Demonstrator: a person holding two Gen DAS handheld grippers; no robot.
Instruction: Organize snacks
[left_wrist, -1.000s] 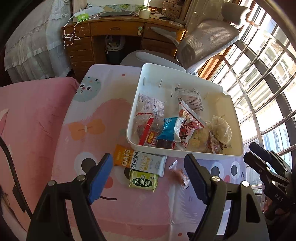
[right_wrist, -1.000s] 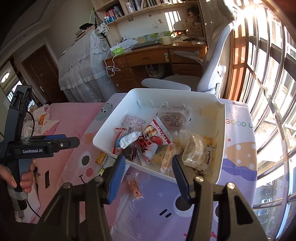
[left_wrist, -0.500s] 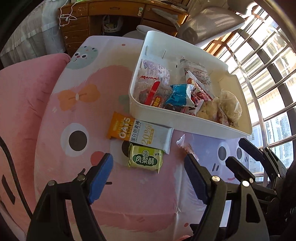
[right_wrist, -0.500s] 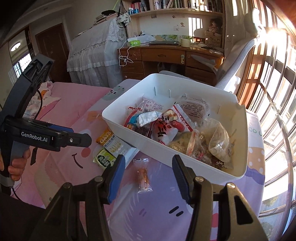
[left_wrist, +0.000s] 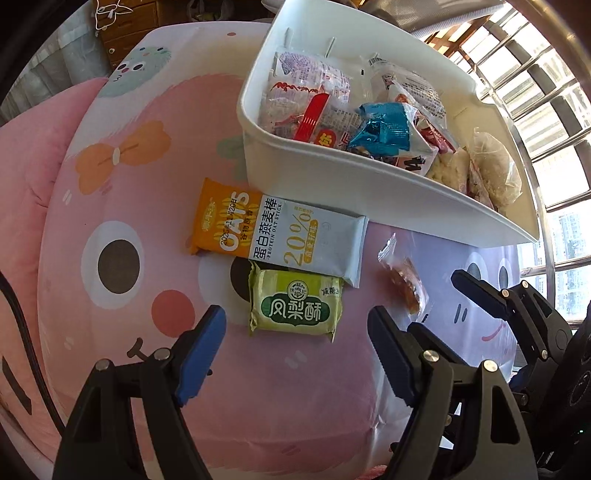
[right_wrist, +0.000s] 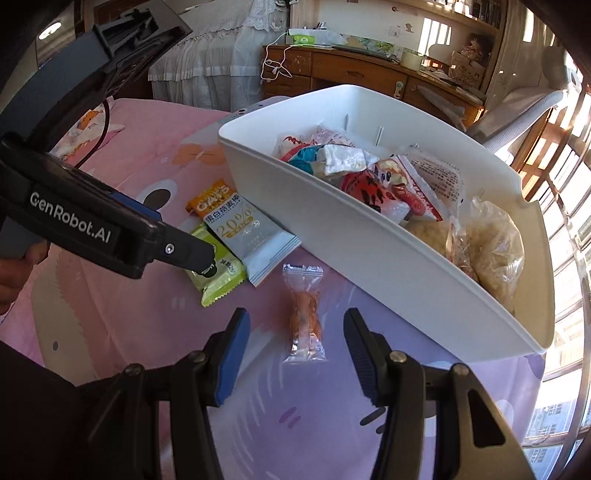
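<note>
While both grippers hang over the cartoon-print cloth (left_wrist: 122, 192), three snacks lie loose on it outside the white bin (left_wrist: 369, 192).

Item one: oat bar (left_wrist: 280, 236), orange at one end and pale grey at the other. Lies flat, long axis running roughly along the bin's near wall, orange end pointing away from the right gripper; its grey end sits just beside the bin wall.

Item two: green pastry packet (left_wrist: 295, 306), flat, label up, its top edge touching or tucked just under the oat bar's lower edge. Its longer side runs the same way as the bar.

Item three: clear-wrapped orange candy (right_wrist: 304, 314), a slim packet, flat on the lilac part of the cloth, apart from the other two and near the bin. In the right wrist view its long axis points straight away from the camera, one crimped end toward the bin, the other toward the fingers.

Bin contents: a heap of mixed packets, among them a blue foil packet (left_wrist: 384, 133) and a clear bag of pale puffed pieces (right_wrist: 491, 243).

Left gripper (left_wrist: 297, 350): jaws wide apart, nothing between them, poised just short of the green packet.

Right gripper (right_wrist: 295, 354): jaws moderately apart, empty, straddling the near end of the candy without pressing on it.
</note>
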